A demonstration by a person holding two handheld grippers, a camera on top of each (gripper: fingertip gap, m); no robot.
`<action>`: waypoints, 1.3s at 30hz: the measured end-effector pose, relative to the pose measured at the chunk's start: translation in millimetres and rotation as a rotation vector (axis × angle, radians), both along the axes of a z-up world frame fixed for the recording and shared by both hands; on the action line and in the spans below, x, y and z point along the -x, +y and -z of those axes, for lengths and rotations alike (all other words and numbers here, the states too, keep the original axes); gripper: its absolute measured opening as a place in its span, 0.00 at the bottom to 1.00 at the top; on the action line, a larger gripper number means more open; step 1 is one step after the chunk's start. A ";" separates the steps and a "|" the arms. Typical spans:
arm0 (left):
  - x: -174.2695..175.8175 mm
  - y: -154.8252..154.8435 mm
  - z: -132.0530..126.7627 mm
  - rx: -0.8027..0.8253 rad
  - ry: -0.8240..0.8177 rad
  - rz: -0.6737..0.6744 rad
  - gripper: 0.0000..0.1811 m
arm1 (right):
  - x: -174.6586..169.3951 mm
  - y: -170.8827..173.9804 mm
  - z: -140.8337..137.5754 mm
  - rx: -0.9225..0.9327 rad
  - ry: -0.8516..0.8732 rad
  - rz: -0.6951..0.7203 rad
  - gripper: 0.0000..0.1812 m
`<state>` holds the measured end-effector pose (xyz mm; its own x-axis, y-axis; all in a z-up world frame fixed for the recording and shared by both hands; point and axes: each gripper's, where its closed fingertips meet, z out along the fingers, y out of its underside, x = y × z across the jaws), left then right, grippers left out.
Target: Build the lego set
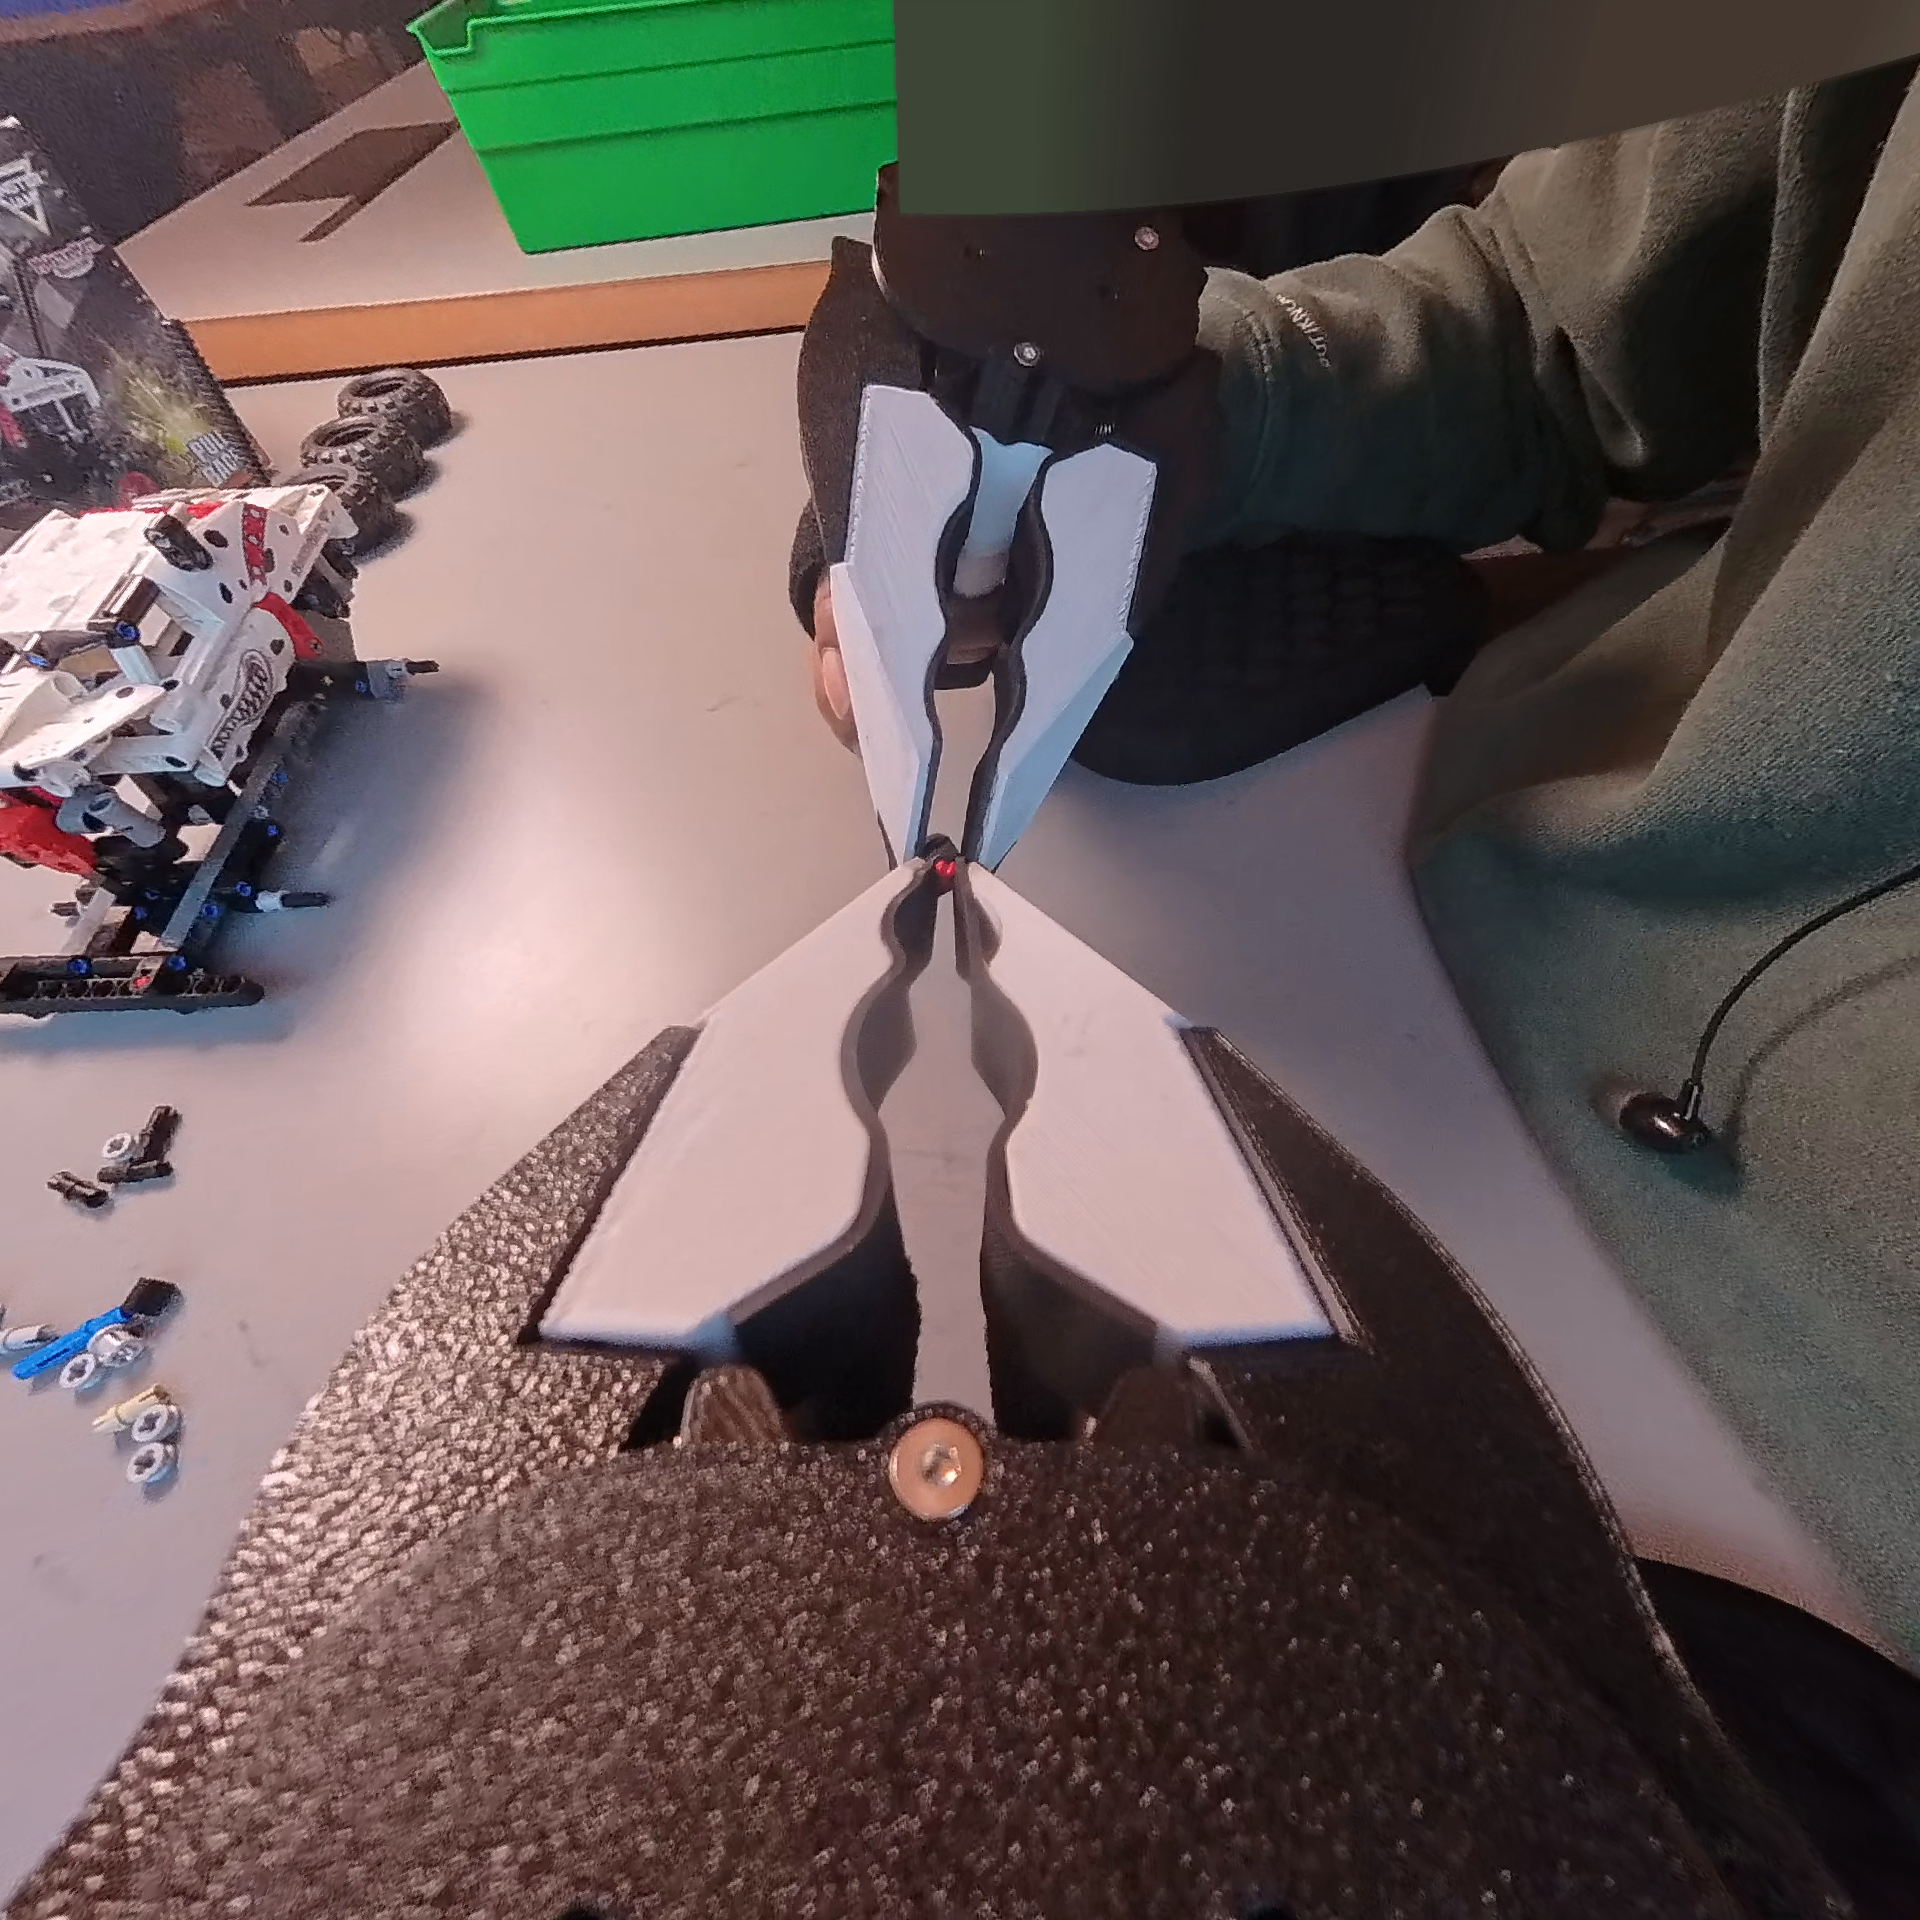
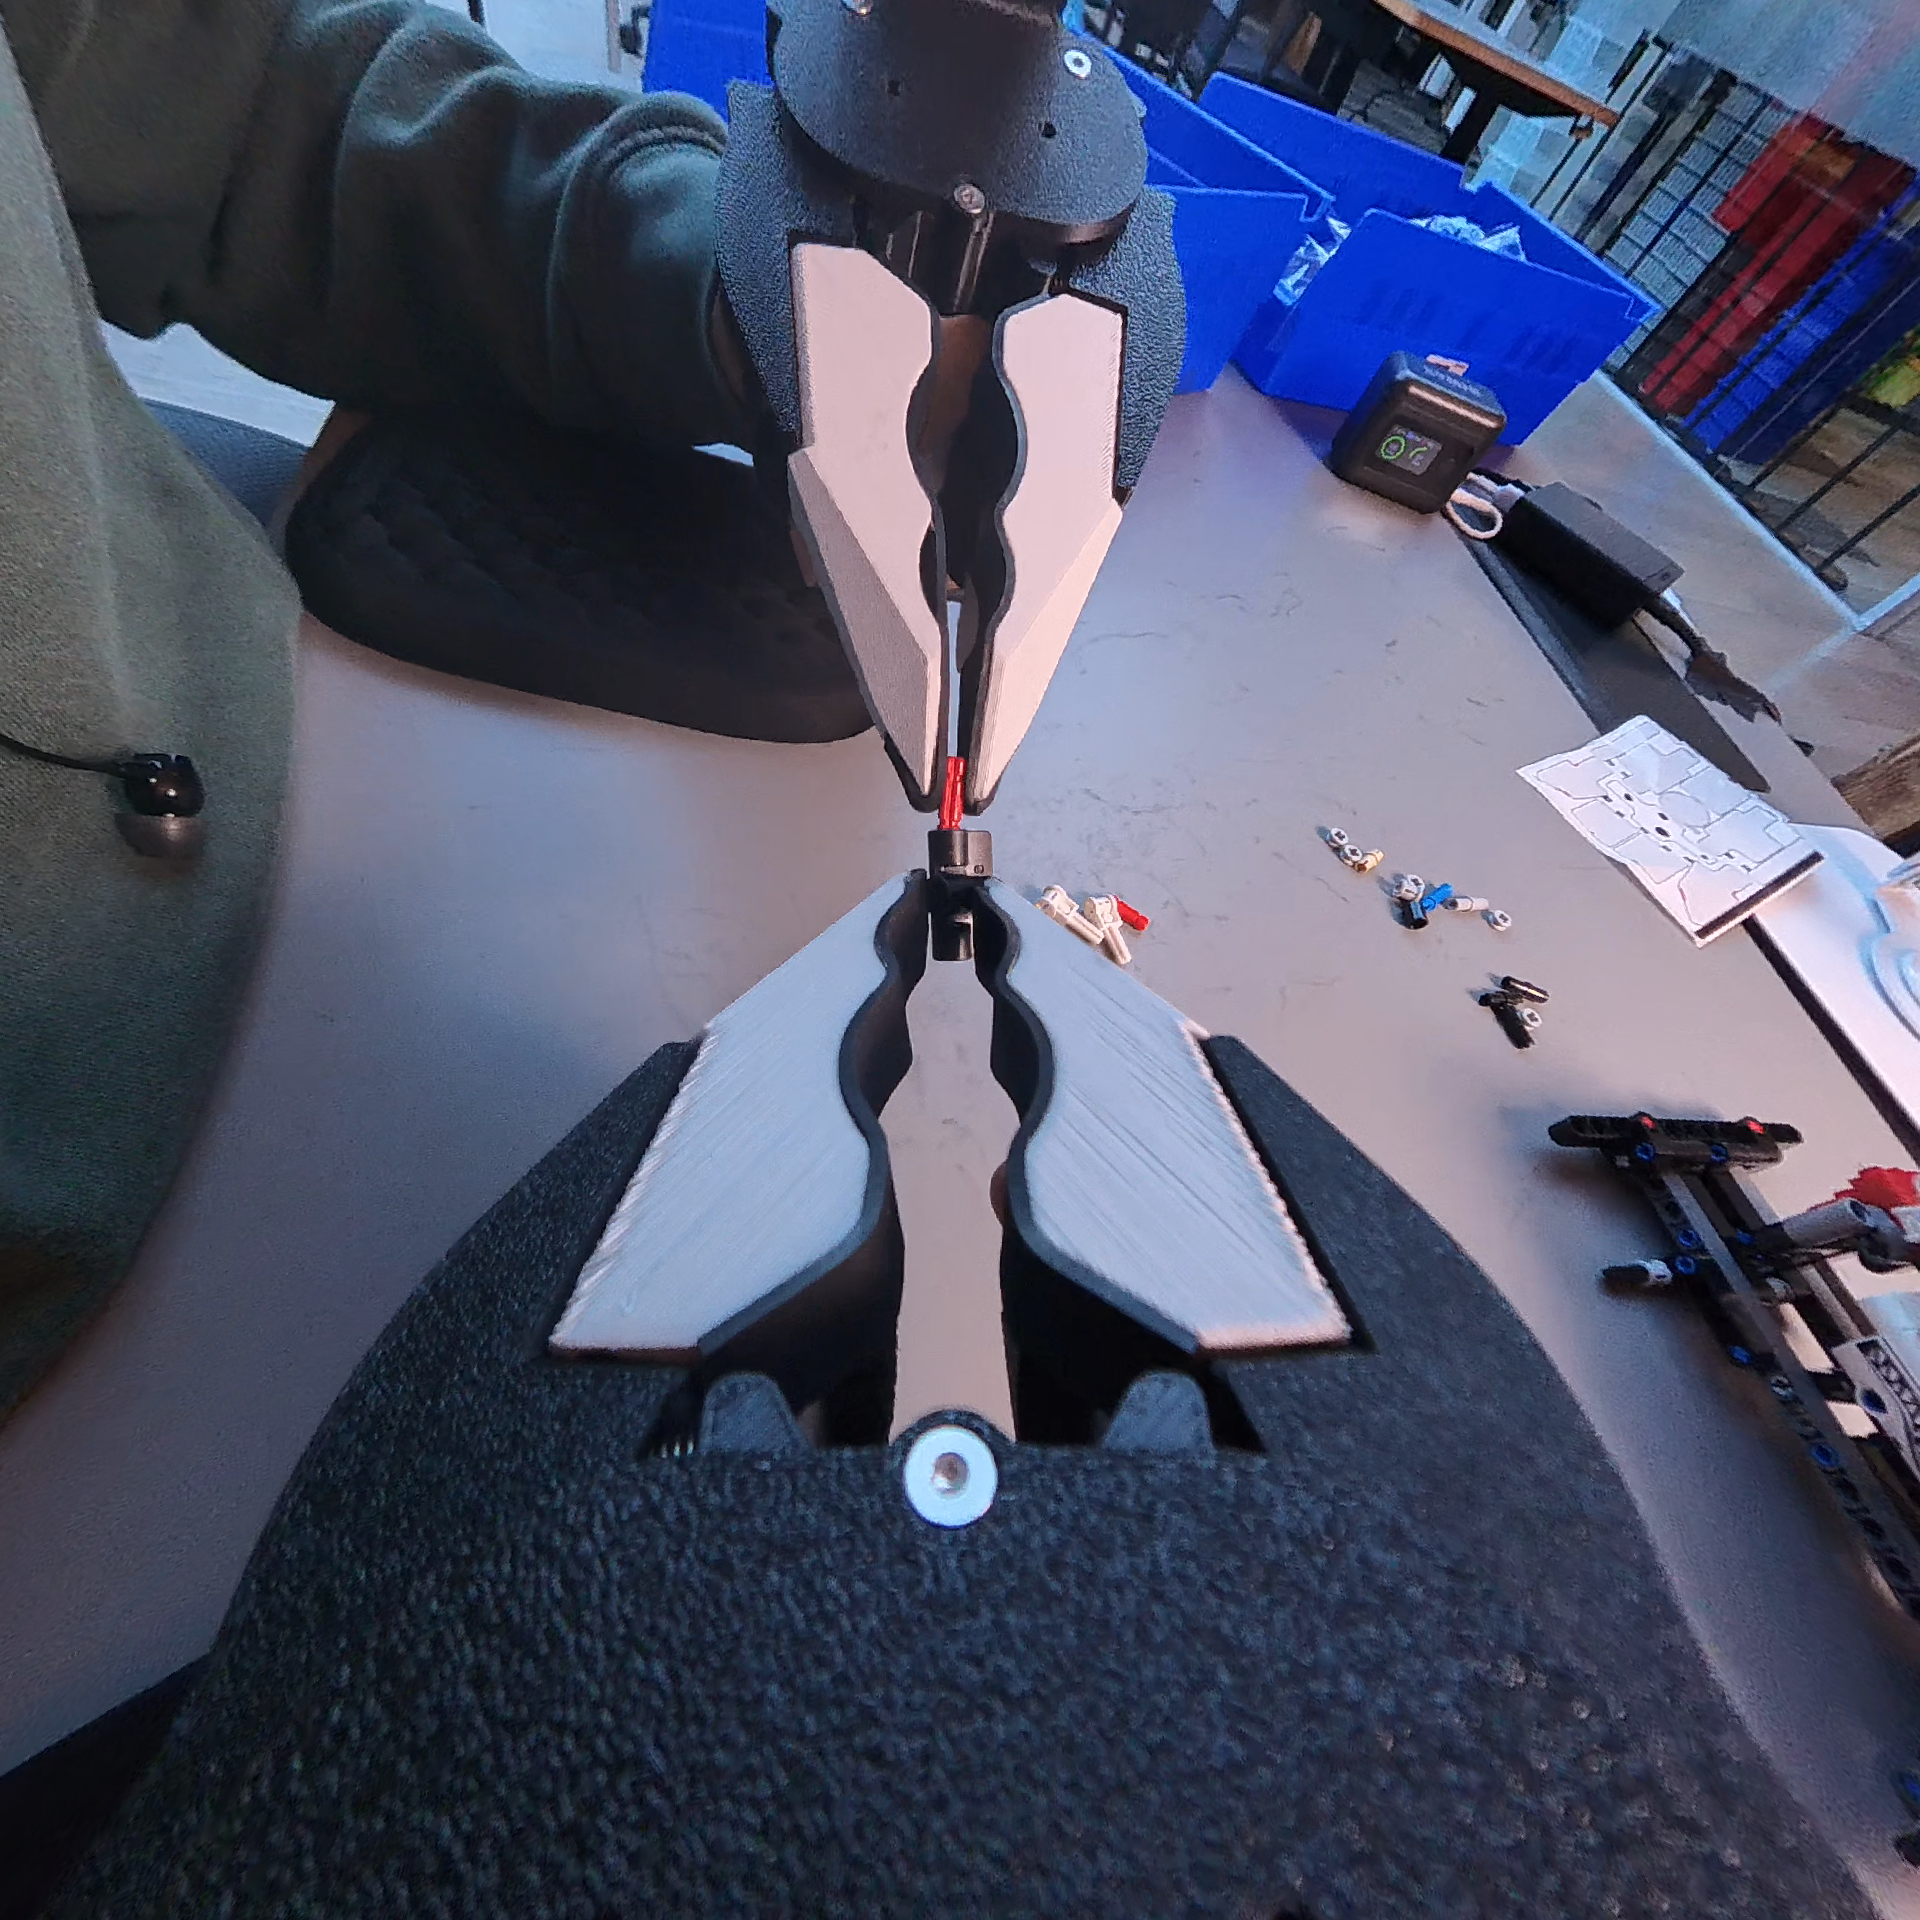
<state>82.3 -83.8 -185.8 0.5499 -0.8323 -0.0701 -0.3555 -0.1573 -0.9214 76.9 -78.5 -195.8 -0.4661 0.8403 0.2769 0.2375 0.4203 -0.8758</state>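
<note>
While the left tool (image 2: pixel 948 790) pinches a red pin (image 2: pixel 953 788) and the right tool (image 2: pixel 951 904) clamps a black connector (image 2: pixel 954 883), they meet tip to tip above the bench (image 2: pixel 1299 675), apparently to join them.

Two grippers (image 2: pixel 948 904) (image 2: pixel 951 795) meet tip to tip, holding one black connector (image 2: pixel 954 883) and one red pin (image 2: pixel 952 790). Three tyres (image 1: pixel 395 405) lie by one truck model (image 1: pixel 156 644). There are one green bin (image 1: pixel 665 125), several blue bins (image 2: pixel 1434 301), and one sticker sheet (image 2: pixel 1662 821).
</note>
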 end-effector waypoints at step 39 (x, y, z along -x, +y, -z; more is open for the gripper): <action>8.0 11.1 -41.8 0.035 -0.398 -0.049 0.01 | 7.0 11.4 -39.7 0.036 0.273 0.095 0.14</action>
<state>74.3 -72.7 -144.0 0.5678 -0.8023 0.1843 0.0373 -0.1985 -0.9794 69.9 -67.0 -156.0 -0.2974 0.8881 0.3504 0.0281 0.3750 -0.9266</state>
